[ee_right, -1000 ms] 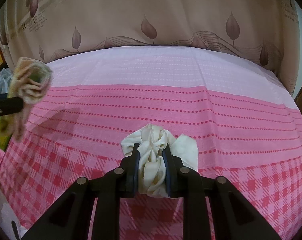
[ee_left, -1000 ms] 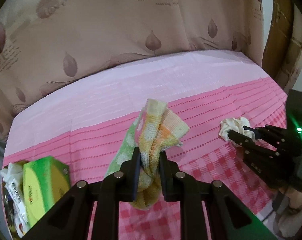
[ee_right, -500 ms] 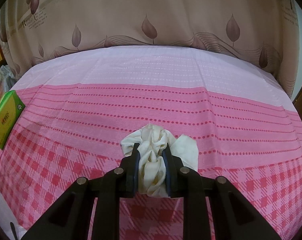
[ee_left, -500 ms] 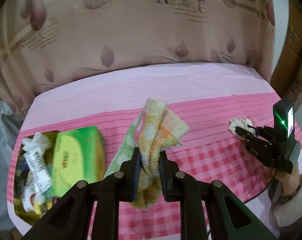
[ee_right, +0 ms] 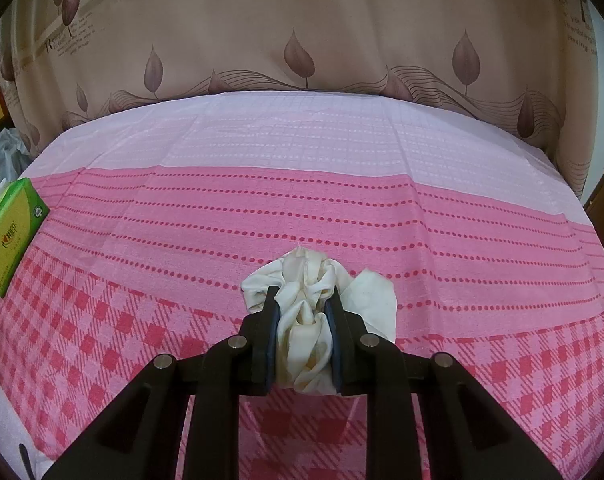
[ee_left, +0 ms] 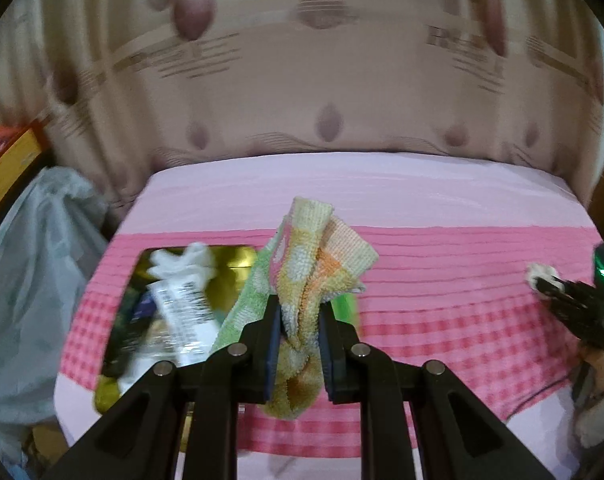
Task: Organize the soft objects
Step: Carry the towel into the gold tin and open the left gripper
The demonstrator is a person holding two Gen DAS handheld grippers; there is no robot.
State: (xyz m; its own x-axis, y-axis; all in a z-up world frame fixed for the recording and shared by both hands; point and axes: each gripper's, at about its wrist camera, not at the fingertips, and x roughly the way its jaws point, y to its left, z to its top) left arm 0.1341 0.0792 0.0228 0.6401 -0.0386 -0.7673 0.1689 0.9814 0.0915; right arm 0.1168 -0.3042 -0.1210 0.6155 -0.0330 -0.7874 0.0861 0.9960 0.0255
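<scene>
- Left wrist view: left gripper [ee_left: 300, 322] pinches a checked towel [ee_left: 314, 268], held above the desk [ee_left: 422, 264]; a gold tray [ee_left: 238, 258] lies beyond-left.
- Right gripper [ee_right: 304, 316] pinches a cream cloth [ee_right: 314, 300] on the desk; a green box [ee_right: 10, 236] sits far left.

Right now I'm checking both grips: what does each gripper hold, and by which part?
The left gripper pinches the bunched middle of a checked towel. The right gripper pinches the crumpled middle of a cream cloth.
</scene>
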